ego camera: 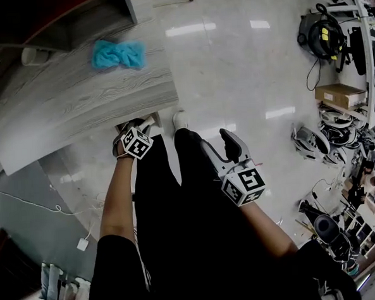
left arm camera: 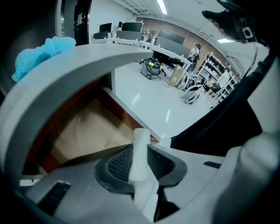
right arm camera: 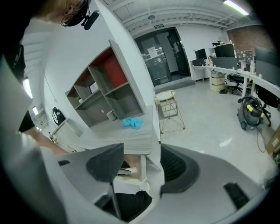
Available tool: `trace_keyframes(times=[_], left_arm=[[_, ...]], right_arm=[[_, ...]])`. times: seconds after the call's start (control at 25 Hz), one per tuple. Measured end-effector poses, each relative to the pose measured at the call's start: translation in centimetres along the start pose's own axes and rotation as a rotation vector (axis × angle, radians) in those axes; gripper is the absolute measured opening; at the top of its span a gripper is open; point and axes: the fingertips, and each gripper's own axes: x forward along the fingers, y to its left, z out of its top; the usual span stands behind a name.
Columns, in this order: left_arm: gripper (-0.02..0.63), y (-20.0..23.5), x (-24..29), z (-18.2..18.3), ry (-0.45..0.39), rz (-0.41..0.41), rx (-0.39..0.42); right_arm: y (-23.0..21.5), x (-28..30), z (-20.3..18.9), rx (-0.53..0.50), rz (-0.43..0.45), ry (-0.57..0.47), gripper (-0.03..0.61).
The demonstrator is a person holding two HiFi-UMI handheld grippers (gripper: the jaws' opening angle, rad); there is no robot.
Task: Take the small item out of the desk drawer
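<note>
Nearest, the right gripper (right arm camera: 141,162) hangs with jaws apart, empty. Ahead, the left gripper (left arm camera: 141,165) is clamped on the small white cylinder (left arm camera: 141,140) above the open drawer (left arm camera: 87,127). A firm squeeze and a straight lift clear of the desk (ego camera: 77,99) edge seem wise.

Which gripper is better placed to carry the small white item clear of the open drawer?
Left. The left gripper is shut on the small white item above the open drawer; the right gripper is open and empty, farther from the desk.
</note>
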Motion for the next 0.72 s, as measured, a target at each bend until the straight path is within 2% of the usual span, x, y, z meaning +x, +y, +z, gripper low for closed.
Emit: trace_keyframes(times=[0.16,0.32,0.56,0.72], left_arm=[[0.099,-0.6,-3.2,0.6,-0.042,0.017,-0.053],[0.100,-1.0,-7.8,2.0,-0.126,0.029,-0.120],[0.098,-1.1,-14.7,3.4,-0.225,0.094,-0.116],[0.100,-0.4,-20.2,4.3,-0.312,0.134,-0.157]], right_arm=[[1.3,-0.3,2.1,-0.042,0.028,-0.015,0.249],[3.0,-0.3,4.6,-0.089,0.055,-0.036,0.249],[5.2,0.9,8.4,-0.164,0.074,-0.073,0.250],[7.8,1.1,12.6,-0.230,0.082,-0.124,0.249]])
